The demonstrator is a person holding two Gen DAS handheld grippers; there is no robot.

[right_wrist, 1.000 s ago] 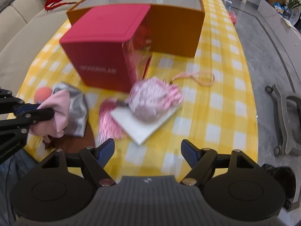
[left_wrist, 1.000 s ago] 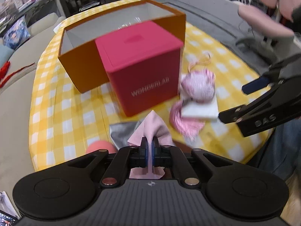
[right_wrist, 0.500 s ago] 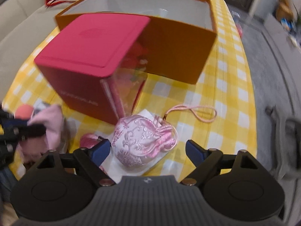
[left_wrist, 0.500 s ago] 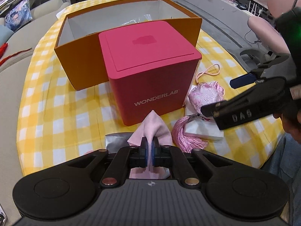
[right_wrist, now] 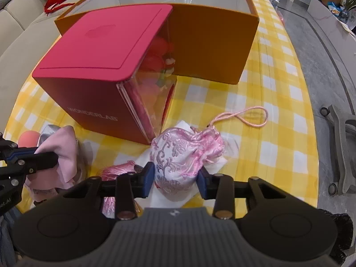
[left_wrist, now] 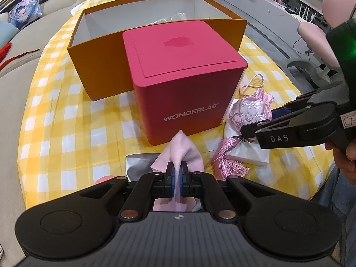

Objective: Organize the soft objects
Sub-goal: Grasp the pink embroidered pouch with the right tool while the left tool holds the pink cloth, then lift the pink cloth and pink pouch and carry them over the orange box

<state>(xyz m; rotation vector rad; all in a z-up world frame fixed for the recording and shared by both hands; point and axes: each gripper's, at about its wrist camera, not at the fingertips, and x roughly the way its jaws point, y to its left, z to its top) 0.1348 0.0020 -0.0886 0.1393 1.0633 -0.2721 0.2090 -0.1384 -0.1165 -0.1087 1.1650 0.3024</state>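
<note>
My left gripper point(left_wrist: 176, 173) is shut on a pale pink cloth point(left_wrist: 180, 153), held above the table's near edge; the cloth also shows in the right wrist view point(right_wrist: 64, 149). My right gripper point(right_wrist: 175, 178) is closing around a pink brocade drawstring pouch point(right_wrist: 180, 153), its blue pads at either side of it. The pouch point(left_wrist: 249, 109) lies on a white card point(left_wrist: 251, 155) beside a pink tassel point(left_wrist: 227, 158). An open orange box point(left_wrist: 104, 66) stands behind a red WONDERLAB cube box point(left_wrist: 184, 75).
A yellow checked tablecloth point(left_wrist: 66, 120) covers the table. A silver pouch point(left_wrist: 140, 162) and a coral ball point(right_wrist: 27, 138) lie near the left gripper. A sofa point(left_wrist: 17, 71) is at left. A pink chair point(left_wrist: 318, 33) stands at right.
My right gripper moved forward and down onto the pink pouch and its jaws narrowed around it. The left gripper kept holding the pink cloth, shifting slightly.
</note>
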